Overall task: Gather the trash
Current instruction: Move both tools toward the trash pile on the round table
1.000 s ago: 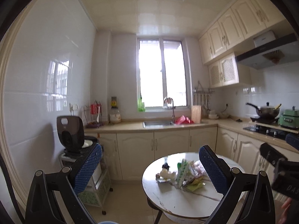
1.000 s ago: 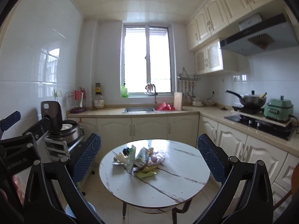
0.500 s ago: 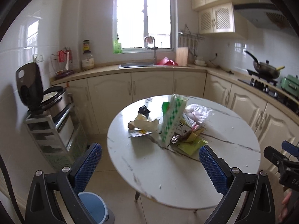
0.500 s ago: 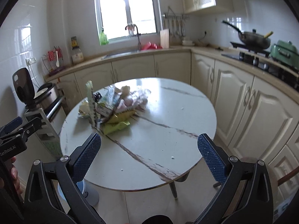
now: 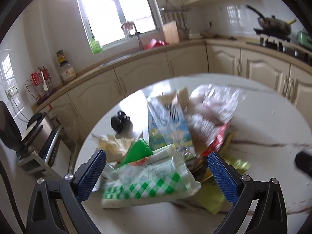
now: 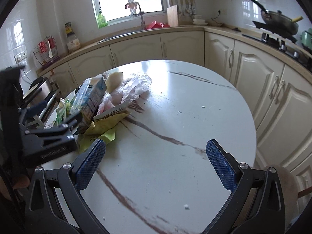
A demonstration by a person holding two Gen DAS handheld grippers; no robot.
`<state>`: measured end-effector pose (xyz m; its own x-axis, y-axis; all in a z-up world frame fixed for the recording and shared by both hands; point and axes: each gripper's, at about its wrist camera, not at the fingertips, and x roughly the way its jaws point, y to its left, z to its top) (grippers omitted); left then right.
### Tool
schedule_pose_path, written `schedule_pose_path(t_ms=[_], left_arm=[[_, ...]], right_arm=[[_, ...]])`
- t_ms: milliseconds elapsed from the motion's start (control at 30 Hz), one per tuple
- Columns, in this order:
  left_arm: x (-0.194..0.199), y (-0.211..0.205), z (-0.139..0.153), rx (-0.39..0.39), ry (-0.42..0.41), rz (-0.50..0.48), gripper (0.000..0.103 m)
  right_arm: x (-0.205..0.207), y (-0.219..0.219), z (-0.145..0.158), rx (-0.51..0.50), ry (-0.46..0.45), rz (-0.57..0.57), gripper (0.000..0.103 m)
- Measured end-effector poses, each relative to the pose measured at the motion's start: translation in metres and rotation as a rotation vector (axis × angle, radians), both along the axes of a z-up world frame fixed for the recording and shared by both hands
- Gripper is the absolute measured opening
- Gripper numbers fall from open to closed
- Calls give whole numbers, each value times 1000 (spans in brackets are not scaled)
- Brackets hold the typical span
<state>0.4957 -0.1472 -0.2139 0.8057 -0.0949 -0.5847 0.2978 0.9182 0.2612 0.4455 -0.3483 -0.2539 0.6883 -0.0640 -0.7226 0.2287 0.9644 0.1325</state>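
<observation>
A pile of trash lies on the round white marble table (image 6: 175,117). In the left wrist view my left gripper (image 5: 156,173) is open, its pads on either side of a green-checked white wrapper (image 5: 150,183). Behind it stand a blue carton (image 5: 167,124), a clear plastic bag (image 5: 212,107), crumpled paper (image 5: 113,144), a black scrap (image 5: 120,121) and a yellow-green packet (image 5: 212,197). In the right wrist view my right gripper (image 6: 156,165) is open and empty over bare tabletop, right of the pile (image 6: 101,105). The left gripper (image 6: 44,136) shows at its left edge.
Cream cabinets and a counter with a sink (image 6: 124,33) run behind the table. A stove with a wok (image 6: 280,23) is at the right. A metal rack with an appliance (image 5: 37,132) stands left of the table.
Both grippers have moved down and forward to the table. The left gripper has closed in on the trash pile, now astride the checked wrapper. The right gripper hangs over the bare tabletop.
</observation>
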Motion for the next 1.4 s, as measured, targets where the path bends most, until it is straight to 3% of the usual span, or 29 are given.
schedule_pose_path(t_ms=[100, 167, 333, 533, 800, 933, 1000, 1100, 1400], left_arm=[[28, 6, -16, -30, 89, 5, 102], [39, 7, -16, -79, 79, -11, 102], [50, 8, -24, -63, 64, -6, 102], [34, 55, -17, -181, 79, 29, 102], [31, 129, -18, -342, 187, 161, 102], [53, 140, -35, -400, 318, 172, 101], [55, 136, -37, -371, 289, 189, 102], [62, 138, -44, -356, 308, 232, 102], [82, 123, -49, -320, 311, 201, 102]], right_arm=[[8, -1, -8, 11, 7, 6, 103], [14, -1, -13, 20, 11, 6, 103], [24, 5, -17, 29, 25, 18, 103], [33, 21, -8, -12, 30, 50, 103], [49, 42, 0, -36, 26, 90, 103], [50, 47, -1, -31, 30, 104, 103], [52, 50, -2, -37, 34, 113, 103], [55, 53, -3, -38, 33, 123, 103], [55, 52, -4, -17, 28, 118, 103]])
